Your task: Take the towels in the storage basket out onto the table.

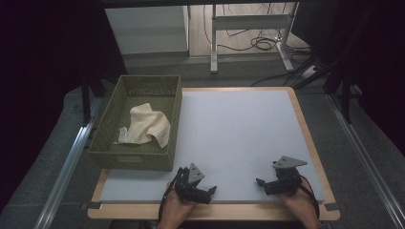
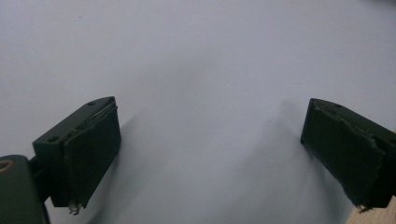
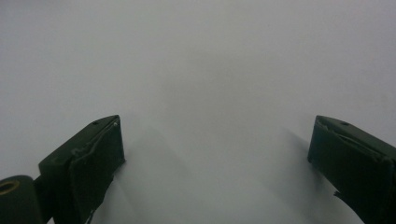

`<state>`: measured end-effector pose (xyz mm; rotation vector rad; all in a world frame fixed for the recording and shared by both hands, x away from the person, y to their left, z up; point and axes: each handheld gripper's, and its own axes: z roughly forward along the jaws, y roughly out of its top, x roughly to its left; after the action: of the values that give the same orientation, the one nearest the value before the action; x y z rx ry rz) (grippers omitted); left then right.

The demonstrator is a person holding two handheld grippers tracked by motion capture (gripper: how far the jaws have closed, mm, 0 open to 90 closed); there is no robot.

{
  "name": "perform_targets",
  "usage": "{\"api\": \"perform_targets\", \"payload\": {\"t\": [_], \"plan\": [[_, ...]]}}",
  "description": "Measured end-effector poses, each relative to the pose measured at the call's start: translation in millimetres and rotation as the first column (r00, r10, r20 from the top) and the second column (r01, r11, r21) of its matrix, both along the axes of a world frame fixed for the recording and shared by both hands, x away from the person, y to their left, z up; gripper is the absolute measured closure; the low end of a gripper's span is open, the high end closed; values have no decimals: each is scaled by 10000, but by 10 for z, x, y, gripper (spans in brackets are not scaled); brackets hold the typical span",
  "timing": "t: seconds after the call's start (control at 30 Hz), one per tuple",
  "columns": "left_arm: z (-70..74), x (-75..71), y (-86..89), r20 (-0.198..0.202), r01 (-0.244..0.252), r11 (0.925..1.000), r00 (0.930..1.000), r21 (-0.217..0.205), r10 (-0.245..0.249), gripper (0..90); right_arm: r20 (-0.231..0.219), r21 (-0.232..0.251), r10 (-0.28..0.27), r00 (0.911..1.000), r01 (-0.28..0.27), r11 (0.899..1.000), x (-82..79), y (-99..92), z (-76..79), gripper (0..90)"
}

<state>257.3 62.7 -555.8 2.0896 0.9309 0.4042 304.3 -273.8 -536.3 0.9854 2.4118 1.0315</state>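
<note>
From the high view, you are seeing a crumpled cream cloth (image 1: 145, 125) lying in the olive slatted basket (image 1: 108, 161) at the table's left. Your left gripper (image 2: 210, 154) and right gripper (image 3: 217, 163) are hovering near the front edge, jaws spread wide over the smooth pale mat (image 1: 239, 129), gripping nothing.

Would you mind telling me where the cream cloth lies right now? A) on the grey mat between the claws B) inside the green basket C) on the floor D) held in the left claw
B: the cream cloth lies crumpled inside the green basket, and both claws are open over the mat.
</note>
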Motion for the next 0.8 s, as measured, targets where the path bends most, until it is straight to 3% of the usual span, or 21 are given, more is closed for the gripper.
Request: {"api": "perform_targets", "payload": {"t": [0.13,0.47,0.8], "plan": [[-38,-39,14,253,-161,9996,9995,-252,168,53,16,8,1,10000,-1,10000,-2,-1,-1,35],[-55,-46,23,356,-139,9992,9992,-376,152,52,12,35,12,10000,-12,10000,-2,-4,-2,35],[-40,-31,19,208,-99,9994,9997,-327,106,51,15,34,14,10000,-14,10000,-2,-4,-2,36]]}}
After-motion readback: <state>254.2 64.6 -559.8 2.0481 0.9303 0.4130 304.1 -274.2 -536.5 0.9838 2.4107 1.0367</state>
